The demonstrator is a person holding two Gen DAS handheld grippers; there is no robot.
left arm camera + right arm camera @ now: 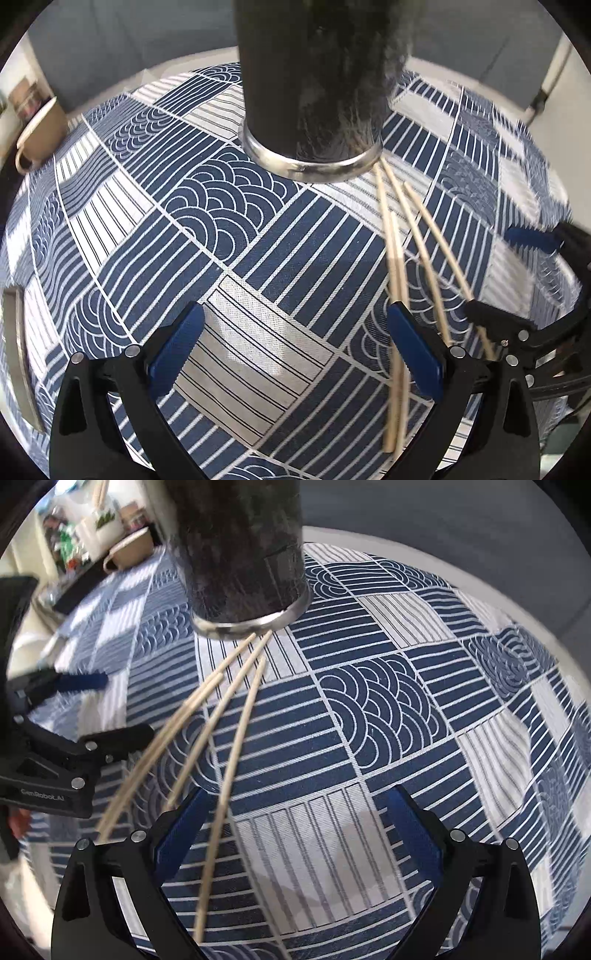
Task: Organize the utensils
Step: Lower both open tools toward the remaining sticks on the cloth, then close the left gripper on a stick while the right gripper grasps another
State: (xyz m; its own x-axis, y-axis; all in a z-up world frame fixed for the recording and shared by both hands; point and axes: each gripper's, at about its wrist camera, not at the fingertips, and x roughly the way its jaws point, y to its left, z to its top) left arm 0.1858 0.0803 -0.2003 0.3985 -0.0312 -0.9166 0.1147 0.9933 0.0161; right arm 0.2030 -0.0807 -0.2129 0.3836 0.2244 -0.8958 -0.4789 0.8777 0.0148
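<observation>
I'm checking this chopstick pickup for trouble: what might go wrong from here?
1. The four chopsticks lie fanned apart, so one pinch may miss some.
2. Their tips sit against the dark metal-rimmed holder; dragging them could nudge it.
3. Left gripper and right gripper, both open, crowd the same sticks and may collide.

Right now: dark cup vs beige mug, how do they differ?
The dark cup is tall, black-walled with a metal base ring, and stands mid-cloth by the chopsticks' tips; the beige mug is squat, has a side handle, and sits at the tablecloth's far edge. Both stand upright, and neither is gripped.
</observation>
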